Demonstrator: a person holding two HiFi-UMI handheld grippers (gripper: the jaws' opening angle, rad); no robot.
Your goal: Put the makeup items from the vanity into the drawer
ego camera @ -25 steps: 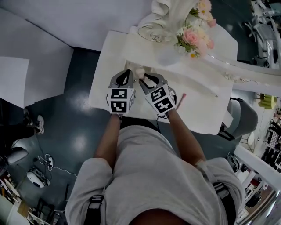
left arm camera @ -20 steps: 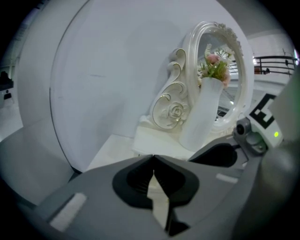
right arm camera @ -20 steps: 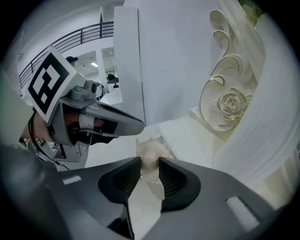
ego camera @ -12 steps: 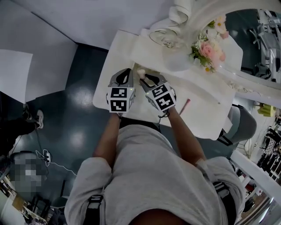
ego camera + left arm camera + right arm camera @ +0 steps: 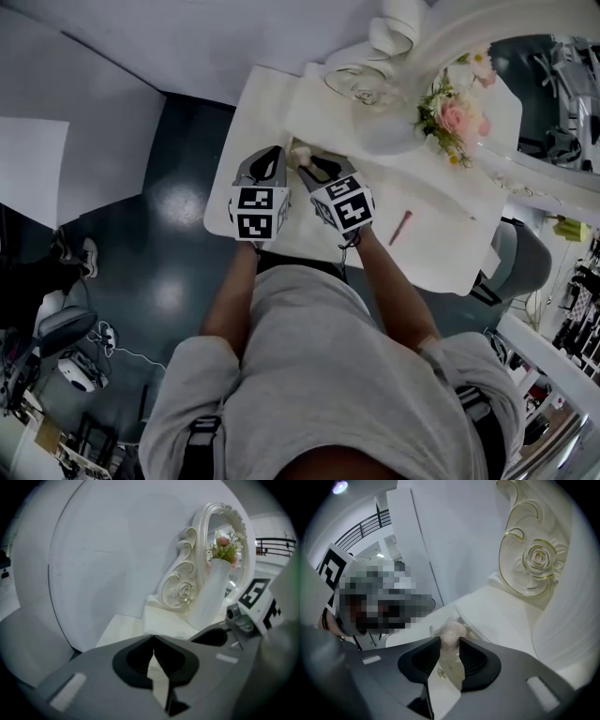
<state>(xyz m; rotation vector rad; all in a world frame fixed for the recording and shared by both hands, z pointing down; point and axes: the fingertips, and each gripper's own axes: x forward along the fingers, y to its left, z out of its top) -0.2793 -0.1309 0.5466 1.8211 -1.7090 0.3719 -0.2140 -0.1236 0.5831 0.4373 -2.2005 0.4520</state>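
Note:
My right gripper (image 5: 306,165) (image 5: 450,645) is shut on a pale pink, egg-shaped makeup sponge (image 5: 299,155) (image 5: 452,631) in clear wrapping, held just above the white vanity top (image 5: 431,244). Close beside it on the left, my left gripper (image 5: 273,153) (image 5: 153,638) is shut with nothing between its jaws. A thin pink makeup pencil (image 5: 400,227) lies on the vanity, to the right of the right gripper. No drawer can be made out in any view.
A white vase (image 5: 384,131) (image 5: 212,595) with pink flowers (image 5: 455,112) stands at the back of the vanity, before the ornate cream mirror frame (image 5: 180,590) (image 5: 536,564). The vanity's left edge (image 5: 220,183) drops to a dark floor. A chair (image 5: 520,258) stands at the right.
Both grippers keep the same pose and the sponge stays held. The head view has shifted, so the vanity and flowers sit a little further right in the picture.

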